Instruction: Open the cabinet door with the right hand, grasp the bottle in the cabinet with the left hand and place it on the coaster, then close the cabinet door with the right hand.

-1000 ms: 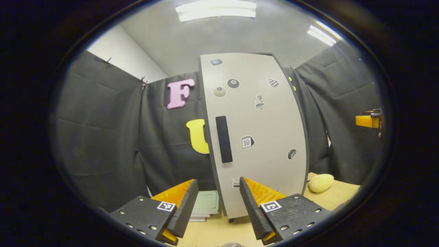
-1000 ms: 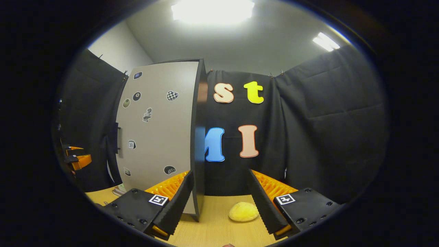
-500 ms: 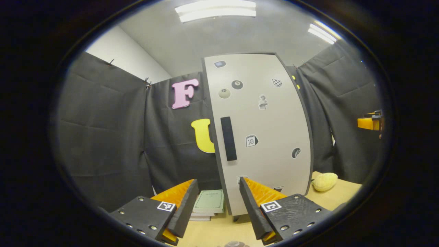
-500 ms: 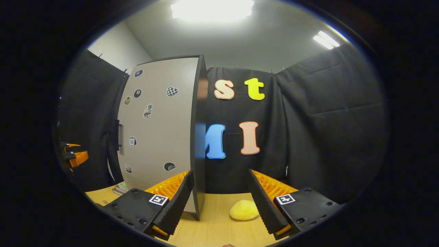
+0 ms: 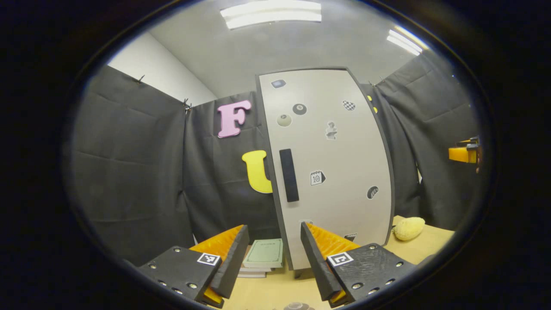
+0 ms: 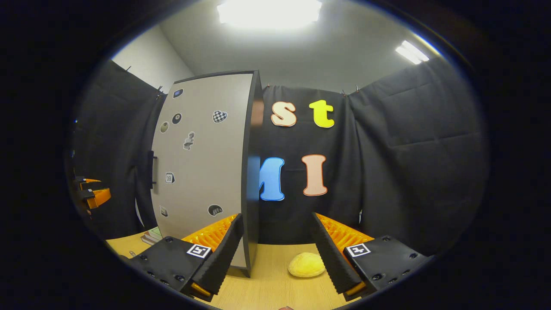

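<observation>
The left claw (image 5: 274,254) stands wide open with nothing between its fingers, held above the light wooden surface (image 5: 275,290). Just past its fingers a small stack of books (image 5: 263,258) with a green cover on top lies flat on the surface. Right behind and slightly to the right of the gap rises the cabinet door (image 5: 331,172), pale grey, shut, dotted with small stickers. Its dark vertical handle (image 5: 289,175) sits above the claw, near the door's left edge. Farther right on the surface, past the door's lower corner, lies a yellow lumpy object (image 5: 409,228). At the far right edge part of the right claw (image 5: 464,153) shows, held level with the handle and well apart from the door.

The right claw (image 6: 275,252) is likewise spread wide and empty. The yellow lumpy object rests on the surface between its fingers, nearer the right one and touching neither. The cabinet's dark side edge (image 6: 251,172) stands upright just beyond the left finger, the door face stretching away to the left of it. The left claw shows small at the far left.

Black cloth walls close the booth on all sides; above are a grey ceiling and bright strip lights (image 5: 271,10). The bottle and coaster cannot be made out.
</observation>
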